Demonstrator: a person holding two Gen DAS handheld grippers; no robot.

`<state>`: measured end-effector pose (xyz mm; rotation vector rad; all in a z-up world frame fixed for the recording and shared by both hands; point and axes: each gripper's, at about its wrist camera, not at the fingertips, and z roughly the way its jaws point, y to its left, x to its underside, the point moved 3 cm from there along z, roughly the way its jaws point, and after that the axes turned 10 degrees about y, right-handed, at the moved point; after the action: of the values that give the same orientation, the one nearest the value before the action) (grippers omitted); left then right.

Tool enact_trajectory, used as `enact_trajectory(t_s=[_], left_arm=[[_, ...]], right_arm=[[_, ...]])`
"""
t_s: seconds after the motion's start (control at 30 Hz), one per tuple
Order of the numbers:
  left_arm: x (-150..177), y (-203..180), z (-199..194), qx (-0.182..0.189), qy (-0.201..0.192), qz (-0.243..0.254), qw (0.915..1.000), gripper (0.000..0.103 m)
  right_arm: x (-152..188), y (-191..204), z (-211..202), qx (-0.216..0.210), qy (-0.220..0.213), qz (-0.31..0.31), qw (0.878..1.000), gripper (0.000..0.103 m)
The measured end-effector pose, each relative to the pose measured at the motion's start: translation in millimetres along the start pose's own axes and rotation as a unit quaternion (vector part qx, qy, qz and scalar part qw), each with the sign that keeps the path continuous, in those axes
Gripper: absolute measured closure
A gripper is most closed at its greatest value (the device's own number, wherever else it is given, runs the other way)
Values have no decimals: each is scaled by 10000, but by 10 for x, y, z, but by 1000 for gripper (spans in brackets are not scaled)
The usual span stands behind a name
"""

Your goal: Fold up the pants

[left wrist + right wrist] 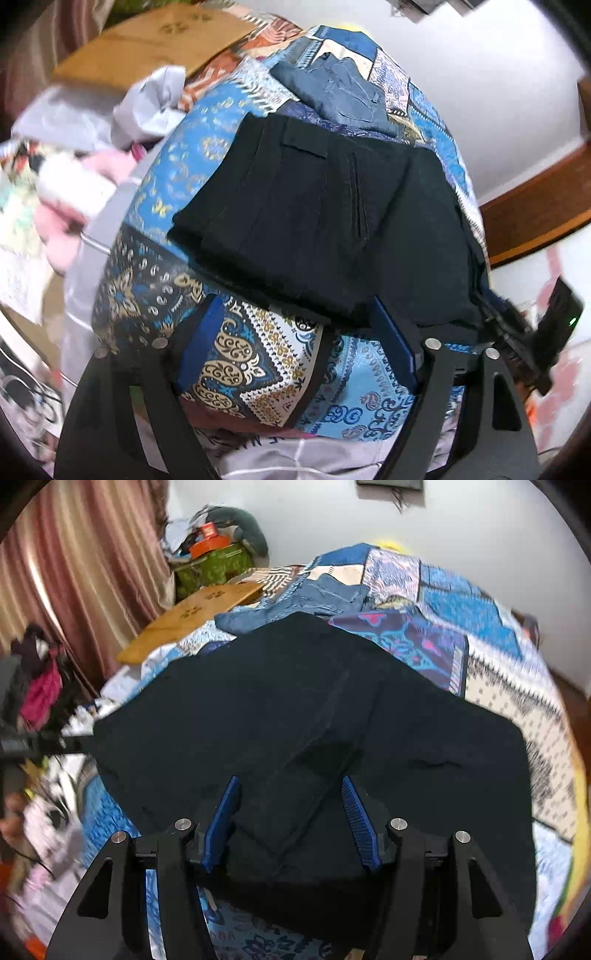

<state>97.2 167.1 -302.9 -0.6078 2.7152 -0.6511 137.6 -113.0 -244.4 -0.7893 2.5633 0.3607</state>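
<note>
Black pants (325,218) lie folded on the bed's patterned quilt (177,173), straight ahead of the left gripper (295,328) and just past its fingertips. That gripper is released, its blue pads spread wide with bare quilt between them; its right-hand pad (391,336) sits at the near edge of the black cloth, though contact cannot be confirmed. A back pocket flap and a seam show on the upper layer of the pants.

From the right wrist view the same pants (295,716) fill the space directly in front of the right gripper (291,819) and spread to both sides of it. This gripper is also released: its two ribbed blue pads (221,823) stand apart with a raised fold of the black fabric lying between them, not pinched.

Beyond the pants, farther from both grippers, a pair of blue jeans (347,96) rests folded on the quilt. Off to the left of the right gripper, a wooden board (192,616) lies at the bed's edge, with a striped curtain (74,572) behind it. Left of the left gripper sits a blurred heap of pale clothes (92,155).
</note>
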Motion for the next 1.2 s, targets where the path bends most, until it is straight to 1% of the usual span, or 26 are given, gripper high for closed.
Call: enact_trajectory(t_s=[0.03,0.13,0.23,0.4,0.47,0.5,0.53,0.57,0.6,0.63,0.67,0.7,0.73,0.8,0.83,0.87,0.93,1.0,1.1,1.13,1.2], left_arm=[[2,22,13,106,30,-68,9999,21],[-23,67,92,488,130,-316,9982,21],[-97,98,179,704,144,-506,9961,21],[-281,134,267,815,93,-669,9944,20],[-354,158,302,785,35,-666,9947,21],[-385,174,310,726,2,-683,9950,25],[-415,192,319,674,-26,-688,9954,32],[-435,202,322,545,-69,-669,9962,37],[-444,210,326,367,-93,-624,9973,49],[-448,210,327,218,-120,-547,9982,53],[-446,200,321,136,-159,-471,9987,54],[-436,173,302,39,-220,-402,9989,59],[-431,123,274,-95,-277,-229,9993,65],[-429,15,188,-417,-429,157,9981,71],[-421,-63,114,-628,-561,382,9957,72],[-409,-164,23,-857,-730,644,9916,73],[-403,-355,-145,-1146,-994,1045,9829,75],[-432,-497,-284,-1199,-1190,1242,9778,76],[-501,-728,-466,-1331,-1495,1509,9681,77],[-506,-815,-525,-1348,-1596,1594,9649,77],[-531,-1013,-628,-1388,-1792,1791,9574,78]], right_arm=[[-3,11,-2,36,-4,-35,10000,48],[-4,-40,2,-118,-25,57,9999,46],[-10,-51,9,-158,-46,72,9998,45],[-5,-25,20,-183,-83,36,9998,45],[-7,-26,21,-209,-89,34,9997,45],[-9,-25,22,-214,-92,32,9997,45],[-9,-31,23,-220,-95,27,9997,45],[-8,-32,23,-225,-98,26,9997,45],[-7,-32,23,-229,-100,20,9997,45],[-3,-33,22,-233,-102,21,9997,45],[-3,-34,21,-240,-105,26,9997,45],[-4,-33,20,-251,-109,37,9996,45],[-5,-30,19,-252,-109,48,9996,45],[-7,-34,15,-251,-99,65,9996,45],[-10,-34,10,-254,-82,89,9996,45],[-11,-37,-7,-277,-49,127,9995,45],[-6,-57,-53,-352,-17,160,9993,45],[9,-110,-130,-463,-38,270,9986,45],[49,-245,-297,-593,-194,537,9966,45],[68,-296,-351,-589,-262,618,9960,45],[129,-451,-485,-443,-411,795,9950,45]])
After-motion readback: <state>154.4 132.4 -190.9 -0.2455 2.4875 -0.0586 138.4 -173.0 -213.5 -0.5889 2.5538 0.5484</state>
